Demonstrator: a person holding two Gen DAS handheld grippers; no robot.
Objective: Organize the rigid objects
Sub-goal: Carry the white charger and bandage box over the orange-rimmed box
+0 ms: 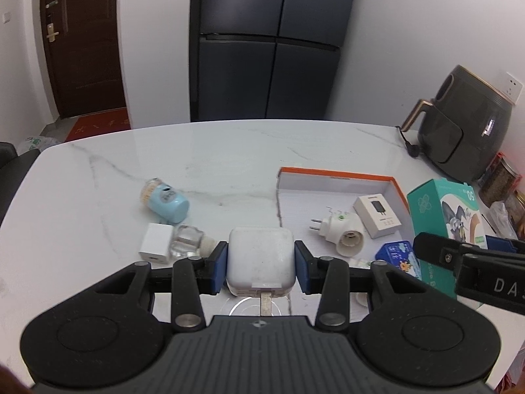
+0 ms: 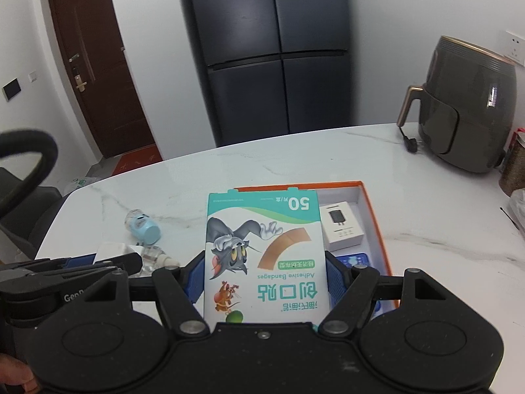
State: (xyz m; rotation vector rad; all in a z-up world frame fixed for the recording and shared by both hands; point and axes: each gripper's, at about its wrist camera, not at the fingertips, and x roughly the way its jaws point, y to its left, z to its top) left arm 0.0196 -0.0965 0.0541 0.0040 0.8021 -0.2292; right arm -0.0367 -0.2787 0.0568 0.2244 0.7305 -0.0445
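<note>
Your left gripper (image 1: pixel 261 264): blue ribbed pads clamped on white rounded-square charger (image 1: pixel 261 256), glossy plastic, metal prong underneath, lifted above marble table (image 1: pixel 197 164). Your right gripper (image 2: pixel 264 279): pads clamped on flat cardboard bandage box (image 2: pixel 262 252), held over orange-rimmed white tray (image 2: pixel 372 210). Tray holds small white carton (image 2: pixel 341 226). Pale blue cylinder (image 1: pixel 165 202) lies tipped on marble, beside small white cube (image 1: pixel 156 243).

My left gripper (image 1: pixel 261 262) pointed obliquely downward, its blue pads (image 1: pixel 220 264) clamped against both sides of a white adapter (image 1: pixel 260 256) held clear of the surface. My right gripper (image 2: pixel 264 275) stood just beside it, tilted likewise, jaws set wide and pressed on the flanks of a bandage box (image 2: pixel 262 256).
</note>
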